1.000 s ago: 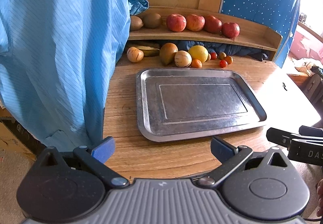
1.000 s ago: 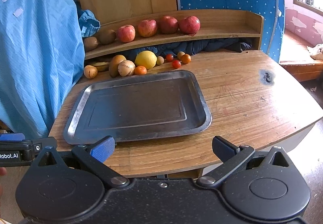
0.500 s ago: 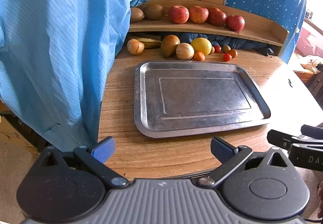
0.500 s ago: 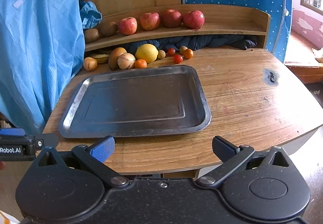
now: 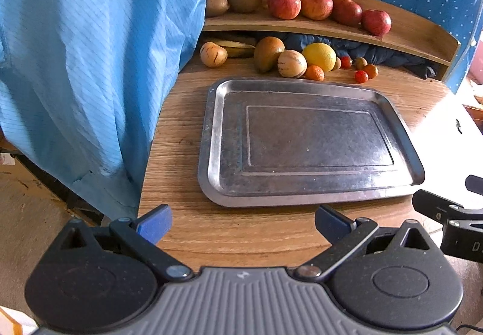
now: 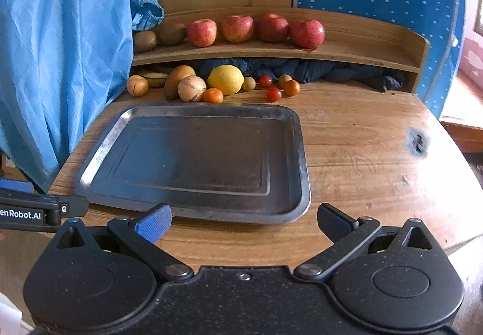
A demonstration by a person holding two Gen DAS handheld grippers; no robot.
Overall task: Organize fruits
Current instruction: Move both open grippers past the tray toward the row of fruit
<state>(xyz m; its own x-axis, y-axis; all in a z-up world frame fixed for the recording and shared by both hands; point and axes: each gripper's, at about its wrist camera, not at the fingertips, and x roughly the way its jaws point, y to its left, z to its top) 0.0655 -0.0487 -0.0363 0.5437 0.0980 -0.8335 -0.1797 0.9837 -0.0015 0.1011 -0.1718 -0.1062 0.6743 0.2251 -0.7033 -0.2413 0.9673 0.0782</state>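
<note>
On the wooden table (image 6: 362,154) an empty steel tray (image 6: 302,154) is sitting w/ the loose fruit just behind it: yellow citrus (image 6: 225,80), small orange (image 6: 213,95), cherry tomatoes (image 6: 274,94). Four red apples (image 6: 273,28) + kiwis (image 6: 172,34) are lining the shelf (image 6: 362,48) above. Left gripper (image 5: 243,221) and right gripper (image 6: 244,220) are both hovering at the near edge, jaws spread wide, gripping nothing.

Four apples (image 6: 307,33), two kiwis (image 6: 172,33), one lemon (image 6: 225,79), one tray (image 6: 193,111), perhaps four cherry tomatoes (image 6: 274,94).
</note>
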